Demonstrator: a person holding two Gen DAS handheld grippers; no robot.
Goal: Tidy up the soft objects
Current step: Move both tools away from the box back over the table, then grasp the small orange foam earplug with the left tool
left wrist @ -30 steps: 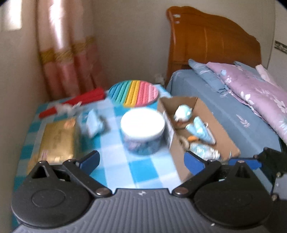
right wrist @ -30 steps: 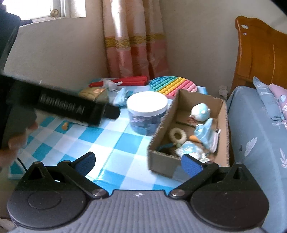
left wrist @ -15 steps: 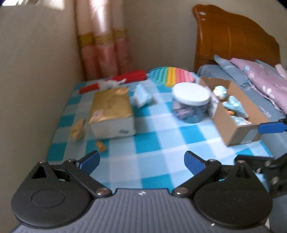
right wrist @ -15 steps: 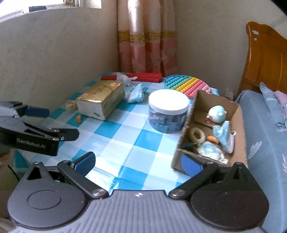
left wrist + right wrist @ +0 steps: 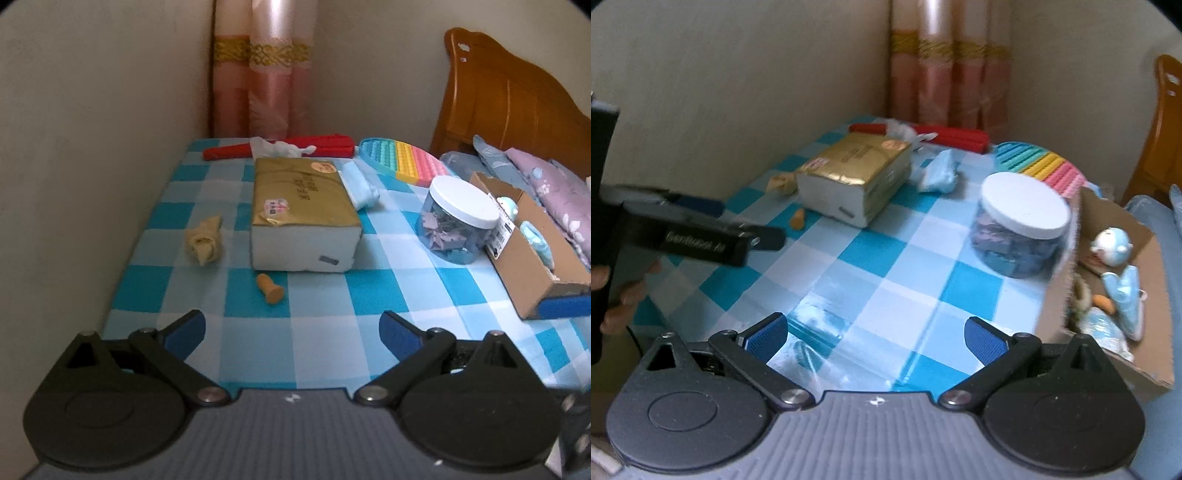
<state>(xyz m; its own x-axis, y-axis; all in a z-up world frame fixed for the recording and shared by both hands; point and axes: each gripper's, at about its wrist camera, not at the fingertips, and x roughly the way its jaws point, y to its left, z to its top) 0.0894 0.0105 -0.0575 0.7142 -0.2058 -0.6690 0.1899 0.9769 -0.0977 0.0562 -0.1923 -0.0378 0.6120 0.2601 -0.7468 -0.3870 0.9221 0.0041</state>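
Blue-and-white checked tablecloth (image 5: pixel 317 295) covers a small table jammed into a corner, pink curtain (image 5: pixel 262 74) at the back and a bed with a wooden headboard (image 5: pixel 509 107) on the right. Both grippers hang over the near edge with jaws spread wide and nothing in them. The left gripper (image 5: pixel 291 332) has a little orange soft toy (image 5: pixel 270 290) lying just ahead of it, roughly centred between the fingers but not touching, and a crumpled tan soft thing (image 5: pixel 205 242) further out to the left. Behind those sits a gold-wrapped tissue pack (image 5: pixel 301 210). The right gripper (image 5: pixel 875 338) points at bare cloth, with a white-lidded jar (image 5: pixel 1023 229) ahead to the right and a cardboard box (image 5: pixel 1108 321) beside it already holding a few pale blue plush toys (image 5: pixel 1112 245).
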